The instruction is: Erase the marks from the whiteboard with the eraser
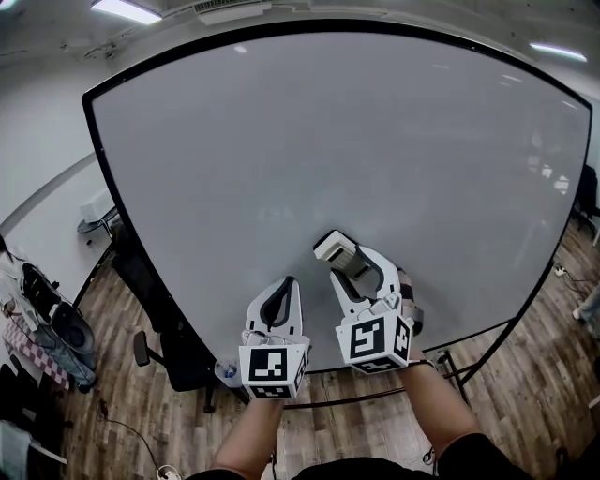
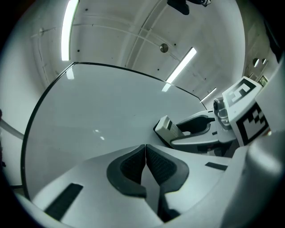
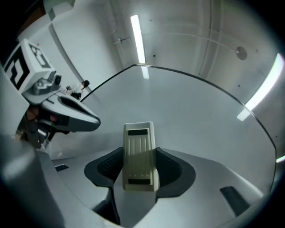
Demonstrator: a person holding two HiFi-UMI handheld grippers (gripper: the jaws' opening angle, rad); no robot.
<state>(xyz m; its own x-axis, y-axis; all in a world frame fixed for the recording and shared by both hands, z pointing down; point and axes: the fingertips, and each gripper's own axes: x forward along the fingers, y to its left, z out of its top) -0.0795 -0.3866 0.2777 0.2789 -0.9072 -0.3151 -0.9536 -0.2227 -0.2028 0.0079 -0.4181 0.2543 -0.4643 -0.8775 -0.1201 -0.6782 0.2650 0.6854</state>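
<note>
We are logging two claws, one eraser and one whiteboard. The right claw (image 3: 139, 151) is clamping the eraser (image 3: 140, 156). Its jaws are standing only as far apart as the eraser's width, with both dark pads pressing on its long sides. The eraser is cream-coloured and ribbed, and it is sticking out past the jaw tips toward the whiteboard (image 1: 328, 150).

In the head view we are seeing the eraser over the lower part of the board, nearer the bottom edge than the top and roughly midway between the left and right edges. We cannot tell whether its face is touching the board.

The left claw (image 2: 145, 147) is holding nothing. Its jaws are closing fully together, with the pads meeting along a thin seam. It is hanging just beside the right claw, on that claw's left, a little closer to the bottom edge and also pointing at the board.

We are counting two forearms (image 1: 253, 436) at the bottom of the head view. One dark chair (image 1: 178, 361) is standing on the wooden floor (image 1: 122, 412) by the board's bottom left corner. Two ceiling light strips (image 1: 122, 9) are glowing above the top edge.
</note>
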